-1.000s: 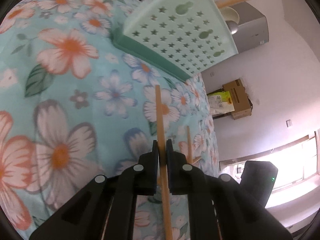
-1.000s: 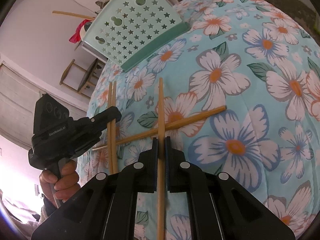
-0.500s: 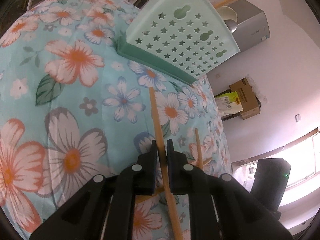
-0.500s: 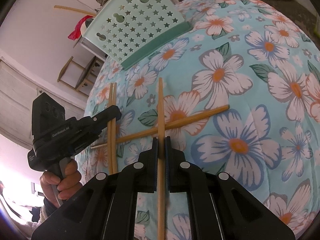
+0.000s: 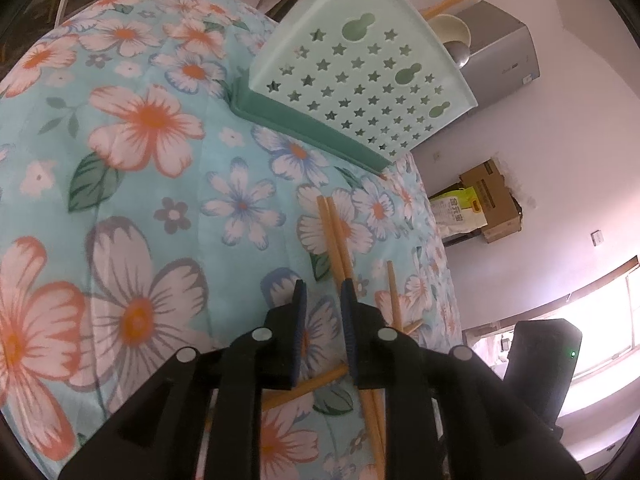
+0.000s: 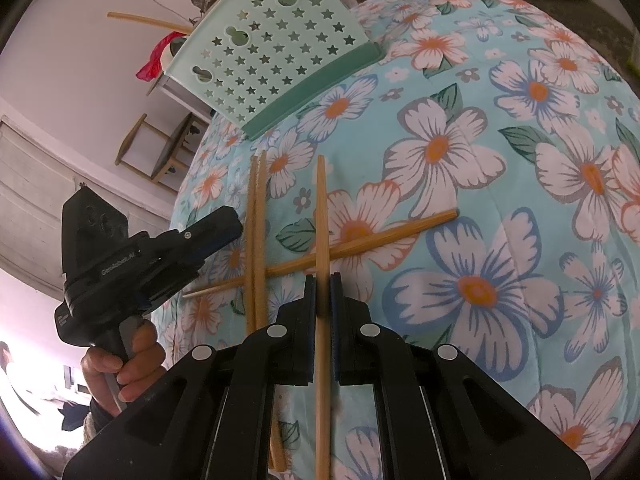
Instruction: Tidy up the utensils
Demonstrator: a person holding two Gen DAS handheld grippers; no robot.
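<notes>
The mint star-punched basket (image 6: 276, 52) stands at the far end of the floral cloth (image 6: 500, 152); its contents cannot be made out. The right tool (image 6: 322, 292) is clamped on one chopstick (image 6: 321, 208), which crosses over another lying slantwise (image 6: 380, 236). The left tool (image 5: 323, 300), jaws opening with nothing between them, sits just beside a pair of chopsticks (image 5: 336, 232) resting on the cloth.
</notes>
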